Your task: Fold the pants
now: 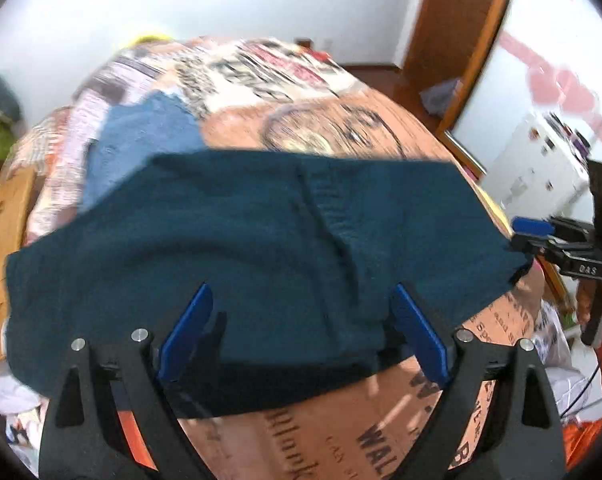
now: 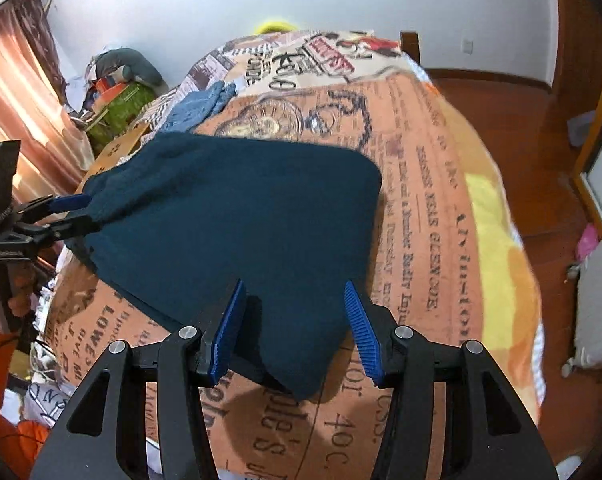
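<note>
Both grippers, left (image 1: 303,332) and right (image 2: 295,328), jaws apart over teal pants (image 1: 261,240) on printed bedspread (image 2: 421,208).

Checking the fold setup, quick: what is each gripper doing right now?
Left gripper: open over the pants, gripping nothing.
Right gripper: open, pants corner between its fingers.

teal pants (image 1: 261,248) — orange newsprint blanket (image 1: 341,440)

The room is bright with daylight. In the right view, sun glows through the curtain (image 2: 25,92) on the left. Dark shadows lie under the pants (image 2: 237,216) on the blanket (image 2: 441,200). Both pictures bend round, with black corners. The far blanket looks smeared and blurry, mostly in the left view.
</note>
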Available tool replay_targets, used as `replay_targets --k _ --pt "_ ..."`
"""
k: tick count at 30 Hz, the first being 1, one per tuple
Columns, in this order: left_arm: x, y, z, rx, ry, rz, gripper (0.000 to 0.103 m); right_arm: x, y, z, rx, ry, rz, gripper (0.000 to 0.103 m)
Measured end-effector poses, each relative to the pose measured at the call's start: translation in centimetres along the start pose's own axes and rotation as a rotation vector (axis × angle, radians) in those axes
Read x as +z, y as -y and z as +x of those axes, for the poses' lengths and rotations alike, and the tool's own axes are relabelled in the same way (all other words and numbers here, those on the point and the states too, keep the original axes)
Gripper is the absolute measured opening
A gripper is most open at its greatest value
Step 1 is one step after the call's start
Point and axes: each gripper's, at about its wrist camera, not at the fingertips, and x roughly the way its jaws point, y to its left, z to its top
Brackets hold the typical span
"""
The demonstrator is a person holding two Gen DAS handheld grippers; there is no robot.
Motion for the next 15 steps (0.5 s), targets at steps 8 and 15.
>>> replay_targets --k 8,15 --pt "-1.7 -8.7 -5.0 0.146 0.1 -0.246 0.092 3.4 -4.0 -1.0 0.032 0.107 -0.071 0.048" --pt "-7.7 -17.8 -5.6 0.183 0.057 -0.508 0.092 5.5 -8.7 1.6 0.064 0.106 -0.154 0.048"
